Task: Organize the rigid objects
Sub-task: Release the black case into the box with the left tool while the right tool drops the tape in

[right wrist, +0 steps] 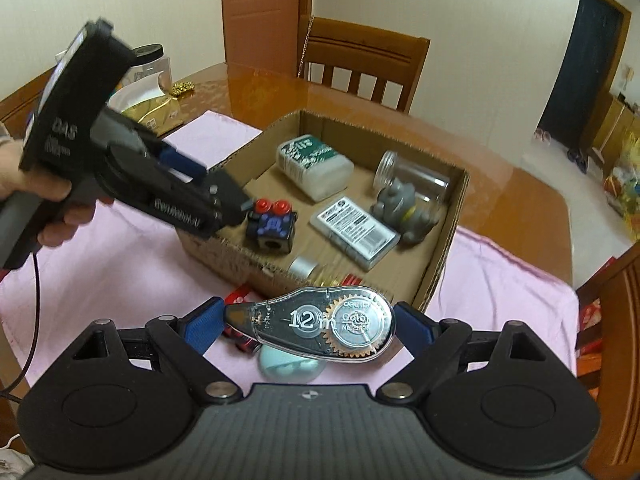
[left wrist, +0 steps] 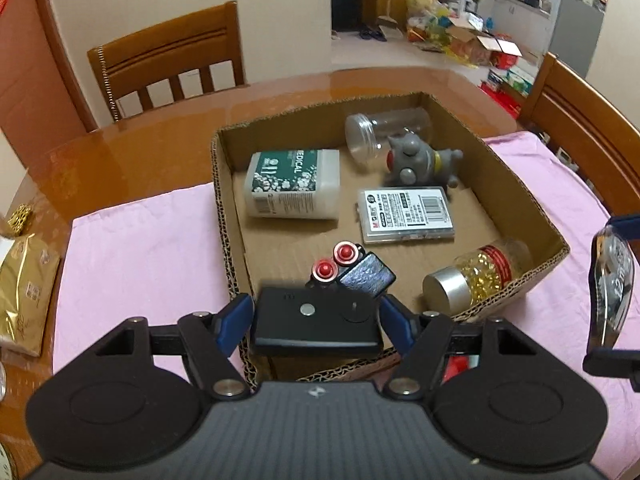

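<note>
A cardboard box (left wrist: pixel 224 184) on a pink cloth holds a white bottle with a green label (left wrist: pixel 292 184), a clear jar (left wrist: pixel 384 132), a grey toy figure (left wrist: pixel 420 160), a clear flat case (left wrist: pixel 406 216), a capsule bottle (left wrist: pixel 476 276) and a black toy with red knobs (left wrist: pixel 348 268). My left gripper (left wrist: pixel 316 320) hangs over the box's near corner. A black flat device (left wrist: pixel 316 328) sits between its fingers, which stand open beside it without pressing. My right gripper (right wrist: pixel 310 324) is shut on a clear correction tape dispenser (right wrist: pixel 320 324), gripped end to end above the cloth.
A red toy car (right wrist: pixel 240 320) and a pale blue round thing (right wrist: pixel 288 364) lie on the pink cloth (right wrist: pixel 120 272) under my right gripper. Gold packets (left wrist: pixel 20 288) sit at the table's left edge. Wooden chairs (left wrist: pixel 168 60) stand behind and to the right. A hand (right wrist: pixel 60 216) holds the left gripper.
</note>
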Available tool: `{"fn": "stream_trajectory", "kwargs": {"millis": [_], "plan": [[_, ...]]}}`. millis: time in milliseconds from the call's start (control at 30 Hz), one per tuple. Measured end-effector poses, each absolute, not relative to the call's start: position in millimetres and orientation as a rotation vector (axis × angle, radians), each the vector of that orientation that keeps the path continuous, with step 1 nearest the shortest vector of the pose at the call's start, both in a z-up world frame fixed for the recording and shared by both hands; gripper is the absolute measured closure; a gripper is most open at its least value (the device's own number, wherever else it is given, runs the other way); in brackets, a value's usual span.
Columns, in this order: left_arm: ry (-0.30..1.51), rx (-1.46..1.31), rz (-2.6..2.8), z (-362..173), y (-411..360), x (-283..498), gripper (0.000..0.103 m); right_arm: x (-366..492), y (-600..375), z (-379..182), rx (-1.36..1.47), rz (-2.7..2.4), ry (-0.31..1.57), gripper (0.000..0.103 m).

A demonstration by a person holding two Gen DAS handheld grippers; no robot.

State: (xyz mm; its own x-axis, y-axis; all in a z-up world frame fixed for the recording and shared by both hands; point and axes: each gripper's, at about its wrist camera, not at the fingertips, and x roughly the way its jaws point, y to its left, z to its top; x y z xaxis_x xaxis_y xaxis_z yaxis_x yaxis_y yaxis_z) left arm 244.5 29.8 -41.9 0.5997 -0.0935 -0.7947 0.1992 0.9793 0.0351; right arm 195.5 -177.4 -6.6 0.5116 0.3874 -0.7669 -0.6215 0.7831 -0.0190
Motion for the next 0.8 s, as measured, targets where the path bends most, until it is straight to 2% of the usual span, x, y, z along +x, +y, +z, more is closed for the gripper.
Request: {"fn": "stream_trajectory", "kwargs": {"millis": [67, 433, 800], "plan": [[0.883, 0.121, -0.166, -37.9, 31.2, 239.0, 0.005, 198.9, -176.0, -4.8, -0.324, 0.617, 0.829, 0.01], [0.853, 0.04, -0.101, -15.9, 61.5, 198.5, 0.005, 225.9, -144.1, 0.7, -0.352, 0.67, 0.818, 0.01], [0.802, -0.049, 0.079, -7.0, 110.7, 159.4, 0.005, 271.4, -54.0, -16.3, -0.459, 0.813, 0.792, 0.01]]}}
